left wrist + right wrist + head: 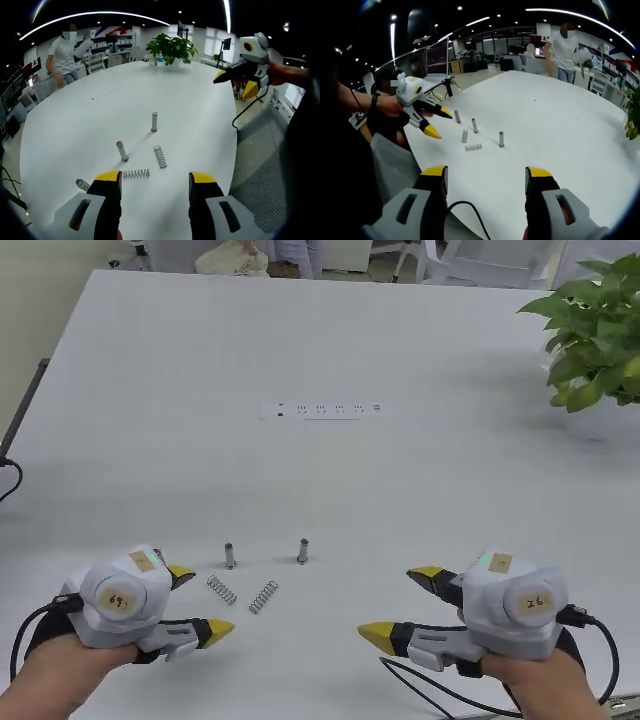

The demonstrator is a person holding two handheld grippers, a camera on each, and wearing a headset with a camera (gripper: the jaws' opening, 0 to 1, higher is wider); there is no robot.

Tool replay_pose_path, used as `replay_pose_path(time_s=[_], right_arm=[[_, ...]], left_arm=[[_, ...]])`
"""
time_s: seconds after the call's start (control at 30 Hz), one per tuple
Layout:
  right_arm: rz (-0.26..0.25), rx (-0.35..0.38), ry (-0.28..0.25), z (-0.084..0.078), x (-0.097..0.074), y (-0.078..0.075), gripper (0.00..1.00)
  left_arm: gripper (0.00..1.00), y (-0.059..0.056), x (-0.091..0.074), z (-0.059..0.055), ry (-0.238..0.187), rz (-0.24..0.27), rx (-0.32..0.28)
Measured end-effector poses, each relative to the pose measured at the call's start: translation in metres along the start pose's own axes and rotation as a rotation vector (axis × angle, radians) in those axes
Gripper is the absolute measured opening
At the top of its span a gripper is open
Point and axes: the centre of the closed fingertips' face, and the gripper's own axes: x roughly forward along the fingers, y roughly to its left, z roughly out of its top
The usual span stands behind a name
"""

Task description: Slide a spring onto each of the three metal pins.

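Note:
Two short metal pins (230,556) (303,551) stand upright on the white table (330,480). Just in front of them lie two loose springs (221,589) (263,596). In the left gripper view three pins stand (154,121) (122,151) (82,184), with the springs (160,156) (136,173) ahead of the fingers. My left gripper (203,601) (156,177) is open and holds nothing, close to the left of the springs. My right gripper (400,603) (487,175) is open and holds nothing, well to the right of the pins (501,139).
A white power strip (322,410) lies mid-table, beyond the pins. A potted plant (595,335) stands at the far right. A black cable (420,695) trails under the right gripper. A person (62,55) stands past the table's far end.

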Motion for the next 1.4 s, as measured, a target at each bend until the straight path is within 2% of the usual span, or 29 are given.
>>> replay_pose_path(time_s=[0.33,0.57,0.8,0.93,1.03,1.17,1.4], right_arm=[[-0.013,0.024,0.015,-0.010,-0.003,0.004,0.61],[-0.021,0.035,0.024,-0.013,-0.004,0.005,0.61],[-0.028,0.052,0.021,-0.014,-0.003,0.006,0.61],[-0.025,0.058,0.028,-0.018,-0.002,0.008,0.60],[-0.026,0.061,0.030,-0.019,-0.002,0.008,0.60],[-0.030,0.070,0.030,-0.020,-0.002,0.006,0.60],[-0.030,0.076,0.035,-0.020,-0.001,0.006,0.59]], left_arm=[[0.48,0.002,0.019,-0.015,0.078,-0.078,0.097],[0.48,0.002,0.032,-0.020,0.107,-0.119,0.131],[0.46,0.002,0.044,-0.029,0.141,-0.157,0.171],[0.46,0.005,0.050,-0.031,0.152,-0.171,0.172],[0.46,0.003,0.050,-0.029,0.155,-0.171,0.172],[0.45,0.011,0.055,-0.030,0.155,-0.172,0.161],[0.44,0.016,0.055,-0.035,0.175,-0.180,0.138]])
